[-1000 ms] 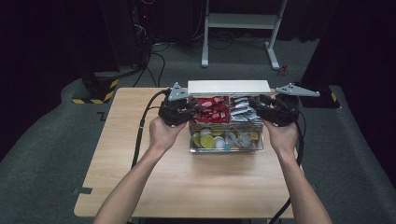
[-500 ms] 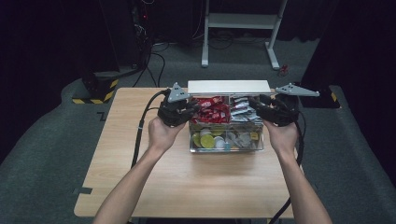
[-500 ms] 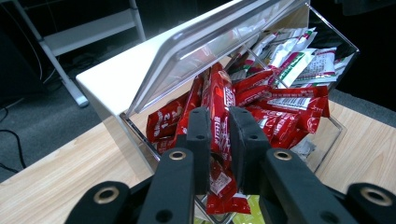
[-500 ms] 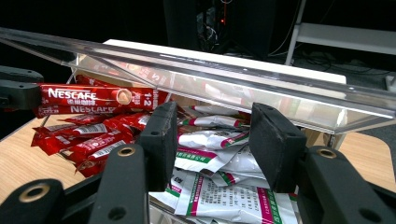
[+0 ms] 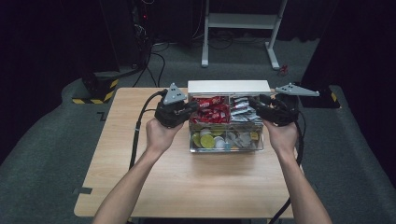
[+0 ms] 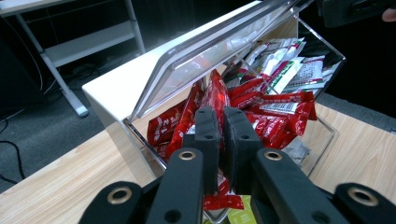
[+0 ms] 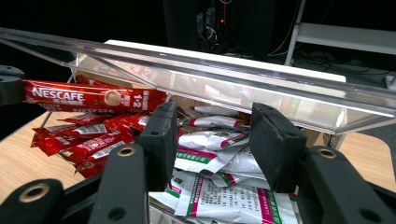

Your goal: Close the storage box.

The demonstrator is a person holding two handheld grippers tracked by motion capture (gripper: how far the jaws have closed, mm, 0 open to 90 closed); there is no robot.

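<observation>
While I look down from the high view, my left gripper (image 5: 190,108) sits at the left end of the clear box (image 5: 226,140) and my right gripper (image 5: 254,103) at its right end, both over the wooden table (image 5: 187,182). The left gripper view gives me what the high view cannot: my jaws are nearly closed on a red sachet (image 6: 215,95) that stands up between them, above the other red sachets (image 6: 275,114). Beyond them lie the white sachets (image 6: 289,70), under the raised clear lid (image 6: 210,51). In the right gripper view my jaws stand wide apart, holding nothing, with white sachets (image 7: 219,158) just ahead and below. To their left a red Nescafe sachet (image 7: 93,97) is held up.
</observation>
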